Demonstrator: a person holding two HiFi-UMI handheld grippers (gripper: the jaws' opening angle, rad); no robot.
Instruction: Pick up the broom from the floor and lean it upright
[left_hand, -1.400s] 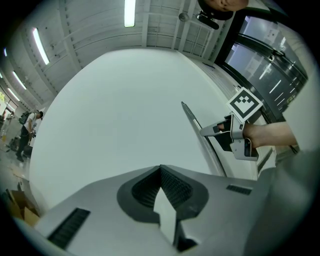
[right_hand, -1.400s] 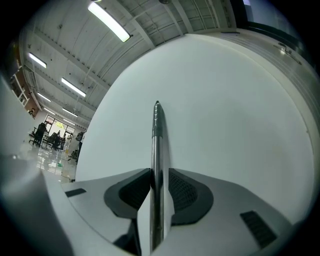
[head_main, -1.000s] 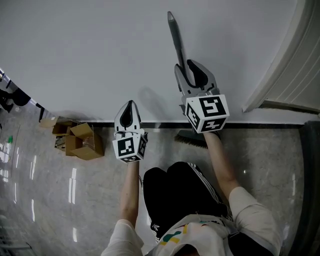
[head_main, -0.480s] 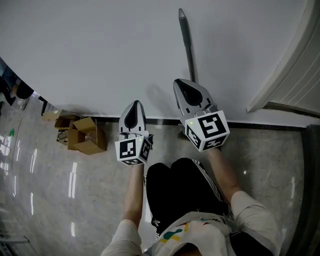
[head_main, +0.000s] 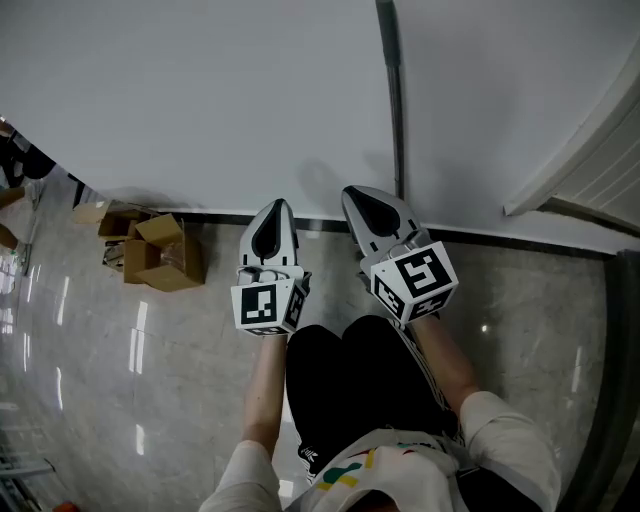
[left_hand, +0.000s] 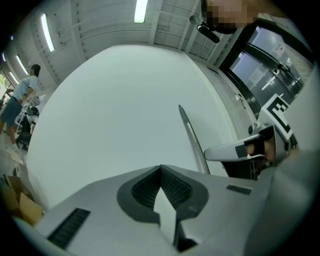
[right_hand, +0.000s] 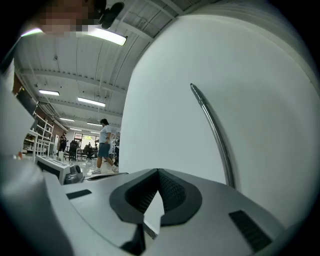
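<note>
Broom handle (head_main: 392, 90) against wall (head_main: 200, 100), all views; head view adds cardboard boxes (head_main: 160, 262)

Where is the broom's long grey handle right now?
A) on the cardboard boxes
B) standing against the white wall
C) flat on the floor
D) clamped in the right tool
B: the long grey broom handle stands against the white wall; the right tool is shut on nothing.

Head view: from above person, steeply down; left gripper (head_main: 279, 206), right gripper (head_main: 352, 192) near centre, wall (head_main: 200, 100) at 12 o'clock, floor (head_main: 100, 340) at 8 o'clock. Gripper views: each close behind own jaws, facing wall, near it. All three share wall and broom handle (head_main: 393, 100), 3 o'clock in gripper views.
</note>
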